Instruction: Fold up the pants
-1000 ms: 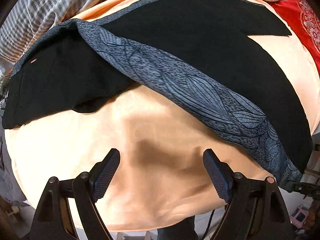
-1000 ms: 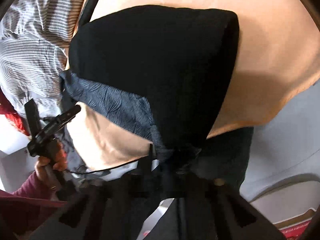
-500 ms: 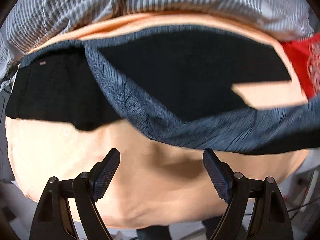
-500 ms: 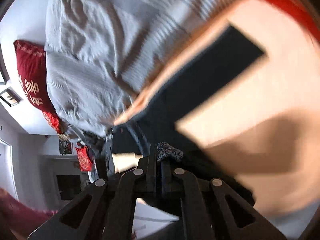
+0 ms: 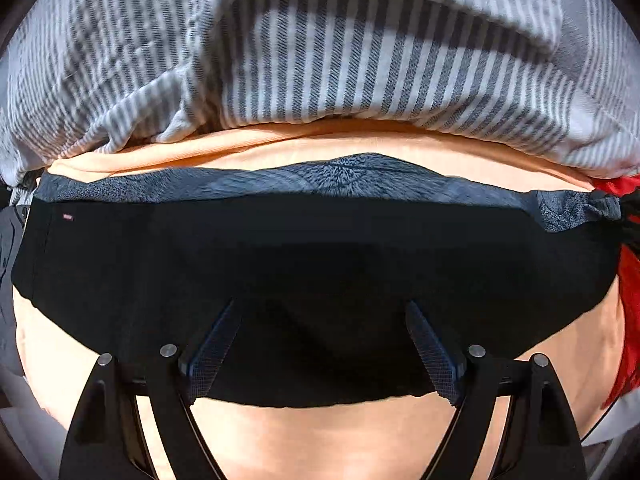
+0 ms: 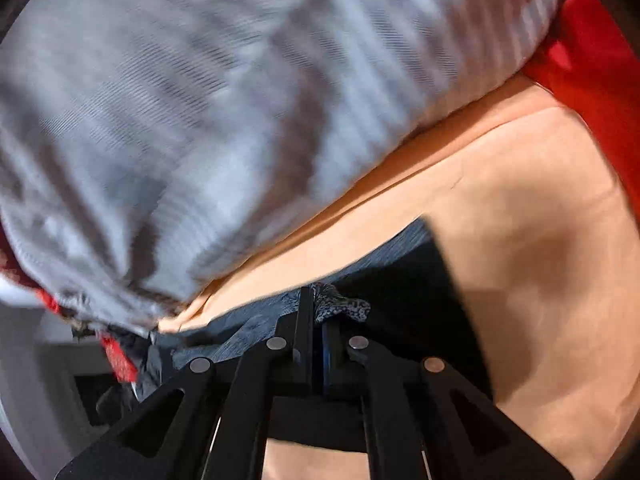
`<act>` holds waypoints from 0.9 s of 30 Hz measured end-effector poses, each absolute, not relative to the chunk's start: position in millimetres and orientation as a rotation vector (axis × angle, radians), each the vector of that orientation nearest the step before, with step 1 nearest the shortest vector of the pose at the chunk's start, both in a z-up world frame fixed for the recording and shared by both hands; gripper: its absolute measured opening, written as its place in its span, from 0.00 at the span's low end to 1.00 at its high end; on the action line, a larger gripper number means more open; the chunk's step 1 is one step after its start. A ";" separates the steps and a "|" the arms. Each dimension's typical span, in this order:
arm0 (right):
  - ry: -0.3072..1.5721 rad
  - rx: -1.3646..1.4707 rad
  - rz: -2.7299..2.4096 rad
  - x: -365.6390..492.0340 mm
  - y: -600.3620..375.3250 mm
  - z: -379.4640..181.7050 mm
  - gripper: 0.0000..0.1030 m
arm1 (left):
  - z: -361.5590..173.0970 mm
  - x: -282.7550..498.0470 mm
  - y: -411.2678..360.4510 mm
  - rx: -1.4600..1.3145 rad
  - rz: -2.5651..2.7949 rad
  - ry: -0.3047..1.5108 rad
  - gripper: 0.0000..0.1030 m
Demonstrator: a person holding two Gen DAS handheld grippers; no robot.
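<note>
Left wrist view shows the black pants (image 5: 304, 272) lying in a wide band across the peach sheet (image 5: 328, 436) of the bed, a grey patterned strip along their far edge, with the striped grey blanket (image 5: 320, 52) bunched beyond and a red cushion (image 5: 630, 304) at the right edge; the left tongs (image 5: 320, 346) hover over the near part of the pants, spread wide and grasping nothing. Right wrist view, blurred, shows the right tongs (image 6: 316, 320) clenched on a bunched grey patterned corner of the pants (image 6: 400, 292), which lie just over the sheet (image 6: 532, 216) beside the blanket (image 6: 240, 92).
</note>
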State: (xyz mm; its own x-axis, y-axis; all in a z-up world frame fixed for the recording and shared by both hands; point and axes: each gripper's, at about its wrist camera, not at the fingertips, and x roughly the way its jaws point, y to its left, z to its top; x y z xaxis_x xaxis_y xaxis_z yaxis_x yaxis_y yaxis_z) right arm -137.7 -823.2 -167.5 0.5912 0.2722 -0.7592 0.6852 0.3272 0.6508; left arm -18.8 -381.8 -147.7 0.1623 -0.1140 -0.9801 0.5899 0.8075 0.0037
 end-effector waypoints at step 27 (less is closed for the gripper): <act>1.268 0.922 -0.351 -136.8 -792.7 -167.3 0.27 | -220.8 -1.7 -462.5 0.530 -0.455 1.331 0.92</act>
